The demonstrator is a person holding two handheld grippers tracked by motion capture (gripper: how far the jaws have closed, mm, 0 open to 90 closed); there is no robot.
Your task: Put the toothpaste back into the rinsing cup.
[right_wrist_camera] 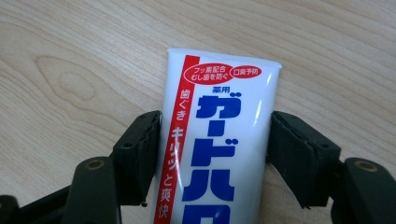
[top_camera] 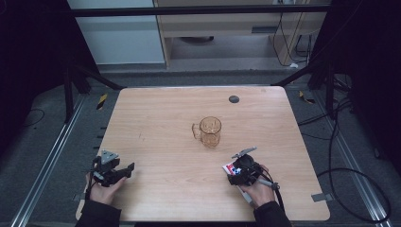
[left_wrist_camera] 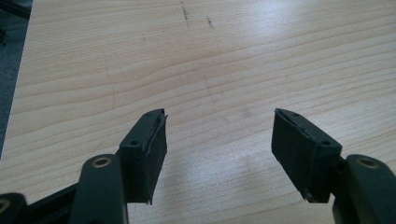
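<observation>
Right gripper view has the two black jaws flanking a white toothpaste tube [right_wrist_camera: 217, 140] with blue and red Japanese lettering, lying flat on the desk [right_wrist_camera: 70, 60]; both pads sit against the tube's edges, so the right gripper [right_wrist_camera: 215, 154] appears to be grasping it across its width, and gripping near the flat crimped end probably gives the pads a firmer hold than the rounder body would. In the high view the tube [top_camera: 231, 168] shows as a white, red and blue scrap at the tip of the right gripper [top_camera: 240, 171], low and right of centre in the frame. Just above it, near the middle of the frame, an empty amber glass mug [top_camera: 210, 132] stands upright with its handle turned to the left of the frame, apart from the tube; it looks like the likely place for the tube to go. Left gripper [top_camera: 113, 170] rests at the lower left, jaws released and wide with bare wood between them, seemingly kept out of the way.
</observation>
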